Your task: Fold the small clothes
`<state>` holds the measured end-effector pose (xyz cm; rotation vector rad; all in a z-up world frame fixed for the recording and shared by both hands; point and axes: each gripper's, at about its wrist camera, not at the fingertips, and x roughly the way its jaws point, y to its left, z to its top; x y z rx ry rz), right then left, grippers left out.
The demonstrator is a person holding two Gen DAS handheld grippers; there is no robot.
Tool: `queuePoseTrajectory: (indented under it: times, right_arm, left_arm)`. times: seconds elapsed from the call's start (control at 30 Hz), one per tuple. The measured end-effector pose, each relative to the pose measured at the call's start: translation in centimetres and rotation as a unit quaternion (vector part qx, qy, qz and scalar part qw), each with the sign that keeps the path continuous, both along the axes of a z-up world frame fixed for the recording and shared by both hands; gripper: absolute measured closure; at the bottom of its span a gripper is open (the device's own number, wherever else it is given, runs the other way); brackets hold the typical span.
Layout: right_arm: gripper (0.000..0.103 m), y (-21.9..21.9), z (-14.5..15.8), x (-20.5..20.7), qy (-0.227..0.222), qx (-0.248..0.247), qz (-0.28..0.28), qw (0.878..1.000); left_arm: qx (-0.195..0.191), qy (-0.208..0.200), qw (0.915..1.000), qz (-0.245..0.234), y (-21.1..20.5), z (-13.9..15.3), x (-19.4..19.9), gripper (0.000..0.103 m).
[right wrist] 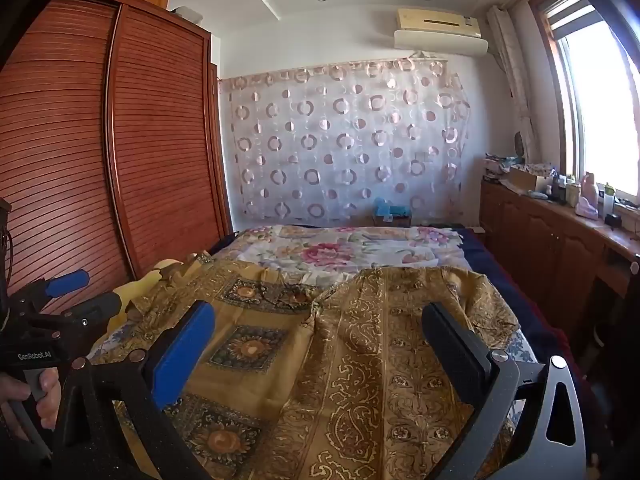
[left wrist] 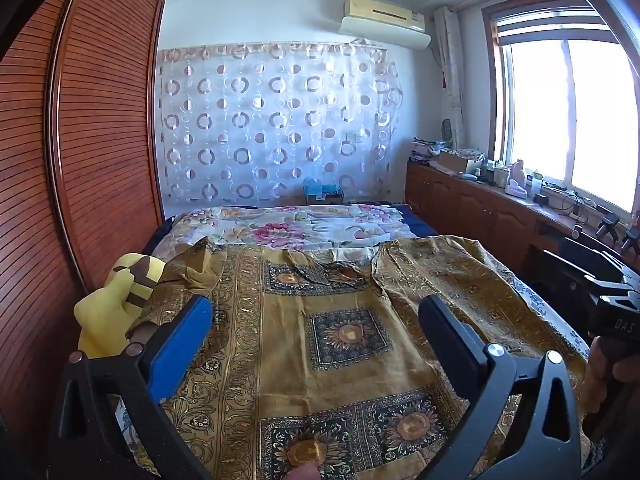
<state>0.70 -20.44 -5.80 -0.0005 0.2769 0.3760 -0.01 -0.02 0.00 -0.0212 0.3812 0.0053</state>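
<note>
1. Two big pieces of furniture flank the bed [left wrist: 404,220]: a slatted wooden wardrobe [left wrist: 80,160] fills the left of both views, and a low wooden cabinet [left wrist: 480,208] runs along the right under the bright window [left wrist: 568,112], its top crowded with boxes and bottles.
2. Across the far wall, in the upper middle of the frames, hangs a sheer curtain [left wrist: 276,124] printed with rings, with an air conditioner [left wrist: 384,20] above it.
3. On the far half of the bed lies a floral quilt [left wrist: 296,228]; a blue box [left wrist: 322,190] sits behind it against the wall.
4. The golden patterned garment [left wrist: 320,320] covers the near half of the bed, spread mostly flat, with its right part [right wrist: 400,340] folded over and lying on top. Its far edge is rumpled against the quilt.
5. A yellow plush toy [left wrist: 116,304] sits at the garment's left edge, lower left of the left wrist view, touching the cloth.
6. The left gripper [left wrist: 316,328] hovers above the garment's sunflower panels, jaws spread wide, nothing between them.
7. The right gripper [right wrist: 320,336] hangs over the folded-over part, jaws likewise wide and empty.
8. In the right wrist view, a hand [right wrist: 28,396] holds the left tool's handle at the lower left.
</note>
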Motion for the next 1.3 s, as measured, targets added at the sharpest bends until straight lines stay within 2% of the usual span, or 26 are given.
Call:
queuePoseTrajectory:
  times: [1.3]
  right_arm:
    - [0.0, 0.1, -0.05, -0.03, 0.009, -0.001, 0.0, 1.0]
  left_arm:
    - [-0.001, -0.002, 1.0, 0.0, 0.04, 0.01, 0.0, 0.0]
